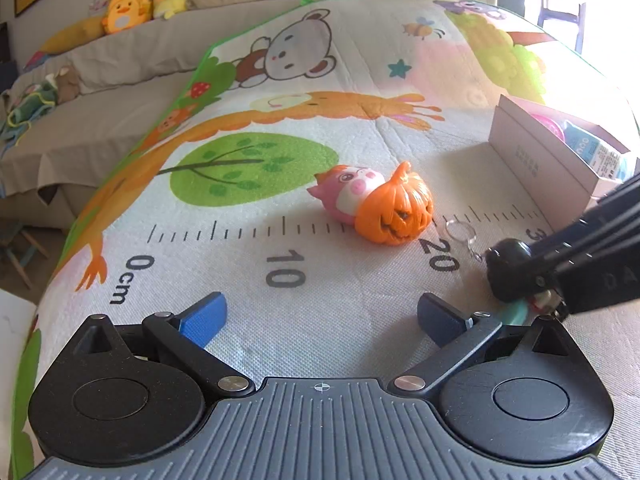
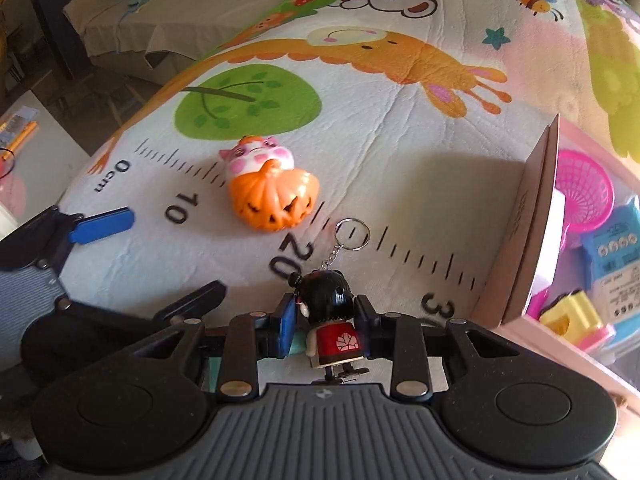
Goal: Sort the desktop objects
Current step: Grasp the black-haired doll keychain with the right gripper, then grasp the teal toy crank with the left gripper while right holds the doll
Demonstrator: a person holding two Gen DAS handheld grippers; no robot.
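Note:
My right gripper (image 2: 326,320) is shut on a small doll keychain (image 2: 332,316) with a black head and red body; its key ring (image 2: 352,234) lies on the mat near the 20 cm mark. In the left wrist view the doll's head (image 1: 510,272) shows at the right, held by the right gripper. My left gripper (image 1: 320,318) is open and empty above the mat. An orange pumpkin toy (image 1: 394,214) leans against a pink pig toy (image 1: 348,192) ahead of it; both also show in the right wrist view, the pumpkin (image 2: 274,204) and the pig (image 2: 258,158).
An open cardboard box (image 2: 536,224) stands at the right and holds a pink net scoop (image 2: 582,196), a blue packet (image 2: 616,264) and a yellow toy (image 2: 570,314). The play mat (image 1: 280,168) with a printed ruler covers the table. A sofa with plush toys (image 1: 132,4) lies beyond.

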